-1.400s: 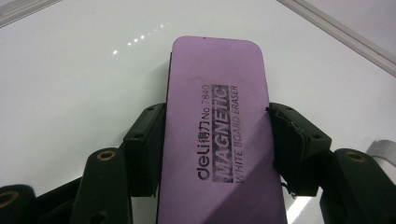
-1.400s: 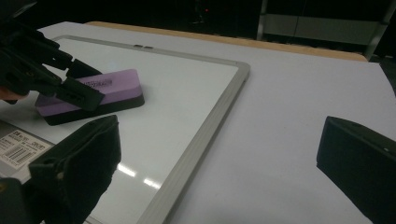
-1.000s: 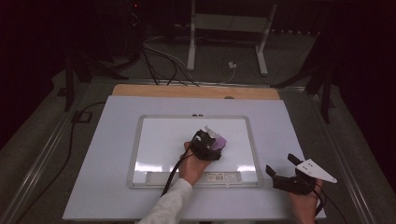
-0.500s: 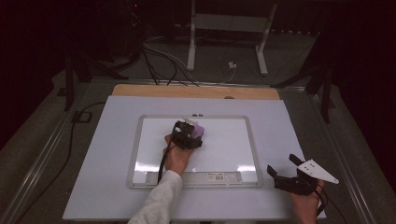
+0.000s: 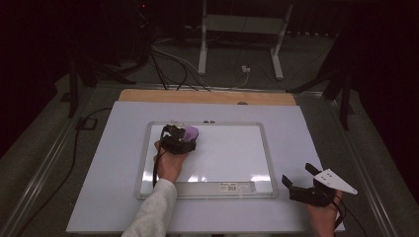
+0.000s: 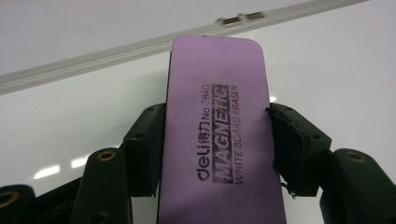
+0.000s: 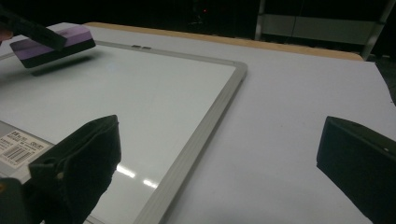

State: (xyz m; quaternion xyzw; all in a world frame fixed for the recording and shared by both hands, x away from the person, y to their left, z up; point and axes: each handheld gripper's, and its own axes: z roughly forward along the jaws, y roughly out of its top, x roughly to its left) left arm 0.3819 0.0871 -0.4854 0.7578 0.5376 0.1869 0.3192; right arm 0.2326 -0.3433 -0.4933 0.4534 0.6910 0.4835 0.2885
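Observation:
A purple magnetic whiteboard eraser (image 6: 219, 135) is clamped between the jaws of my left gripper (image 5: 180, 138), which is shut on its long sides. It hovers over the upper left part of the whiteboard (image 5: 237, 158), close to the top frame (image 6: 93, 56). From the right gripper view the eraser (image 7: 53, 44) appears lifted off the board, with its shadow beneath. My right gripper (image 5: 301, 182) rests open near the table's front right corner, off the board, with nothing between its jaws (image 7: 219, 158).
The whiteboard lies on a pale sheet (image 5: 99, 163) covering the table, with a wooden strip (image 5: 207, 97) along the far edge. Cables (image 5: 168, 59) and a metal stand (image 5: 242, 44) sit on the dark floor beyond. A barcode label (image 5: 232, 186) marks the board's near frame.
My left gripper has carried the eraser leftward and slightly away across the board, from its middle to the upper left. The right gripper has stayed put.

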